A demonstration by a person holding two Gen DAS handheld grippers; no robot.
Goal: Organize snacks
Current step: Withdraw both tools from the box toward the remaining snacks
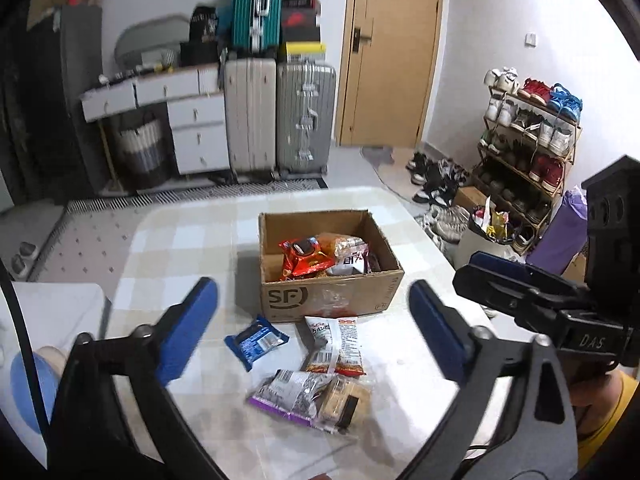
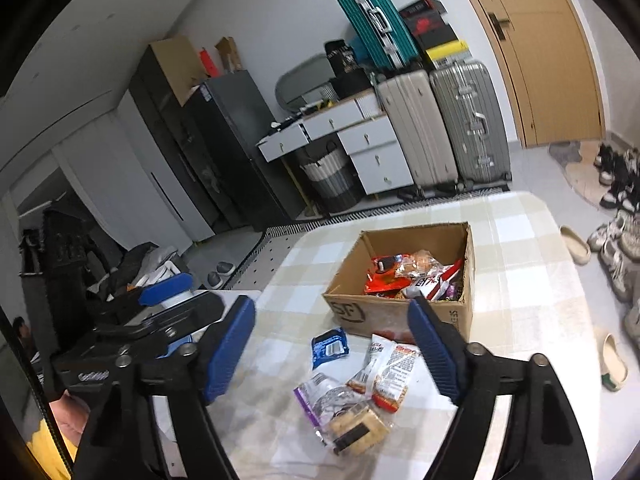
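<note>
Sitting on a desk covered with a smooth checked cloth is a brown cardboard box, square and open at the top. Crinkly snack bags are piled inside it, and a shiny red bag is seen on top. More snacks are spread on the cloth in front of the box. A small blue packet is laid flat to the left. A white and orange packet is laid just beside it, close to the box. Nearest the cameras, a clear bag with a purple edge is touched by a clear pack of pale square crackers.

The left gripper is held above the loose snacks with its ribbed blue pads wide apart, and nothing is gripped between them. The right gripper is also held open over the desk, and nothing is pressed by its pads. Each black gripper is seen at the edge of the other's view.

Hard ridged suitcases are stood against the far wall.
</note>
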